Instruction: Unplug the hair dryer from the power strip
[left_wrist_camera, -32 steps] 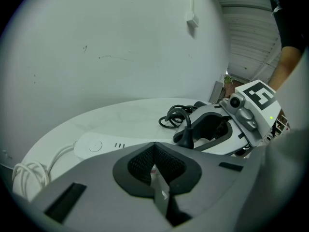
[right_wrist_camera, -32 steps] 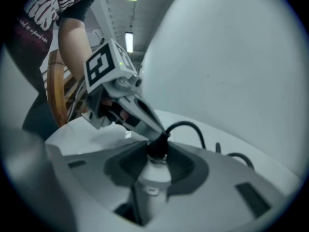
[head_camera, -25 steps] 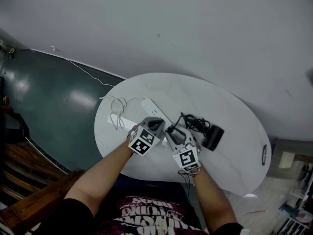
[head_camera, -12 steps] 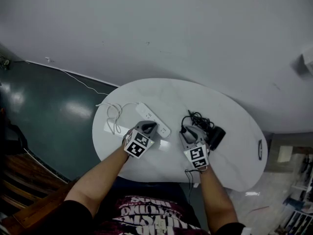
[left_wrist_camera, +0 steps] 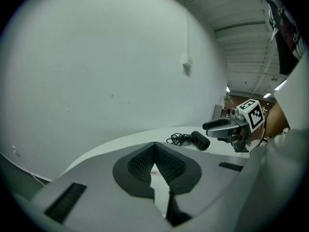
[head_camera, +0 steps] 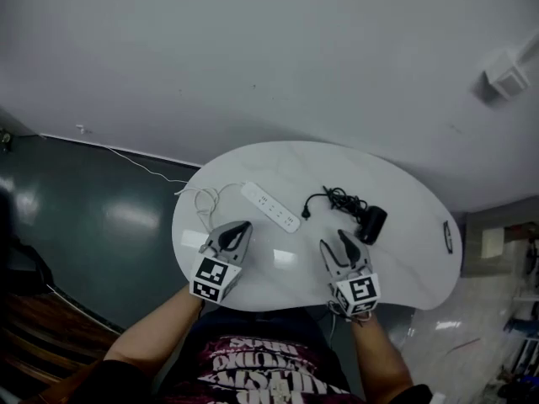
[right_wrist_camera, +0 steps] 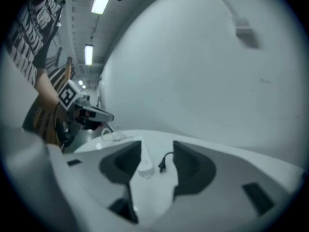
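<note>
The white power strip (head_camera: 270, 207) lies on the round white table (head_camera: 404, 268). The black plug (head_camera: 305, 215) rests free on the tabletop just right of the strip's near end. Its tangled cord (head_camera: 341, 199) leads to the black hair dryer (head_camera: 371, 224). My right gripper (head_camera: 342, 238) hovers near the front edge. Its jaws have just been opening and stand open with nothing between them; beyond them the right gripper view shows the strip (right_wrist_camera: 145, 164) and plug (right_wrist_camera: 162, 164). My left gripper (head_camera: 242, 227) hangs shut and empty at the front left.
The strip's white cable (head_camera: 205, 200) loops at the table's left and runs off along the dark floor. A small dark object (head_camera: 446, 236) lies at the right rim. A white box (head_camera: 508, 72) is mounted on the wall.
The right gripper carried the plug away from the strip, then let it go and opened. Both grippers have pulled back toward the table's near edge and risen.
</note>
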`<state>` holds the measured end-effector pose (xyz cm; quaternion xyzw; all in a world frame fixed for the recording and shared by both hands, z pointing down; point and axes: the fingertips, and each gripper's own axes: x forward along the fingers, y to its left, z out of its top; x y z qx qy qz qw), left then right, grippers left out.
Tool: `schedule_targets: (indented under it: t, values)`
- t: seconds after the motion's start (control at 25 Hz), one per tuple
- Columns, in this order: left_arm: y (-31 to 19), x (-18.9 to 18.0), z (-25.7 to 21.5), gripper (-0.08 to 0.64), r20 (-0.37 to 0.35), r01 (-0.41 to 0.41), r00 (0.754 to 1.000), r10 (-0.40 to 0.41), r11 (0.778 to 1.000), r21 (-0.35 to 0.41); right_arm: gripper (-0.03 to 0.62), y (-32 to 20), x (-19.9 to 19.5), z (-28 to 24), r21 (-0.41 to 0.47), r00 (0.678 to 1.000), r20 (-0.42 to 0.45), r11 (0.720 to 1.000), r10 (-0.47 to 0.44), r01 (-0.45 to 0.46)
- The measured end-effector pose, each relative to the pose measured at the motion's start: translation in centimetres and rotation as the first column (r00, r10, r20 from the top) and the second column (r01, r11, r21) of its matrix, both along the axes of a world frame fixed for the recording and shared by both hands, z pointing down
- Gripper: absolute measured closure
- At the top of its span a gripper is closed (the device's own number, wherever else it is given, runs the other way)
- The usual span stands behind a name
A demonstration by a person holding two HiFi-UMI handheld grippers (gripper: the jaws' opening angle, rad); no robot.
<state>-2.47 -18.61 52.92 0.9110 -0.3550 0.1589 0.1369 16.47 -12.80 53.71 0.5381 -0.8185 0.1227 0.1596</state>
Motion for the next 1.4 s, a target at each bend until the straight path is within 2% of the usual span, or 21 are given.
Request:
schedule_targets:
  t: [0.16, 0.2, 0.28, 0.44, 0.6, 0.8, 0.96, 1.12, 1.4]
  values:
    - [2.2, -3.1, -6.2, 0.541, -0.143, 0.060, 0.988, -0.053, 0.997, 0.041, 0.373, 4.4, -1.2, -6.0, 0.080, 0.989, 0.063, 0.987, 0.136, -0.141]
    - [2.7, -3.5, -7.3, 0.541, -0.172, 0.066, 0.983, -0.056, 0.996, 0.052, 0.392, 5.5, -1.3, -7.2, 0.096, 0.982, 0.074, 0.979, 0.175, -0.182]
    - [3.6, -3.8, -9.1, 0.543, -0.209, 0.059, 0.977, -0.040, 0.995, 0.086, 0.512, 7.3, -1.4, -9.3, 0.126, 0.964, 0.104, 0.958, 0.246, -0.258]
    - [5.8, -2.4, -12.7, 0.541, -0.261, 0.033, 0.965, 0.003, 0.990, 0.135, 0.540, 10.7, -2.2, -12.4, 0.168, 0.950, 0.126, 0.937, 0.287, -0.305]
    - [7.9, -1.3, -15.5, 0.543, -0.280, 0.036, 0.960, 0.024, 0.978, 0.206, 0.548, 12.6, -3.2, -14.0, 0.229, 0.964, 0.090, 0.937, 0.250, -0.264]
    - [12.5, -0.5, -16.1, 0.543, -0.272, 0.053, 0.962, 0.010, 0.973, 0.223, 0.551, 15.3, -3.6, -15.3, 0.292, 0.983, 0.063, 0.938, 0.174, -0.185]
    - [16.1, -0.2, -16.9, 0.541, -0.239, 0.147, 0.967, -0.088, 0.959, 0.241, 0.551, 18.4, -3.0, -16.3, 0.322, 0.994, 0.068, 0.941, 0.087, -0.105]
    - [20.2, -0.3, -16.9, 0.542, -0.196, 0.238, 0.963, -0.187, 0.929, 0.282, 0.552, 22.4, -1.7, -15.4, 0.312, 0.996, 0.081, 0.949, 0.019, -0.044]
    - [24.9, -2.6, -18.3, 0.541, -0.138, 0.307, 0.951, -0.276, 0.895, 0.325, 0.555, 26.0, -2.3, -13.6, 0.267, 0.995, 0.095, 0.964, -0.038, 0.011]
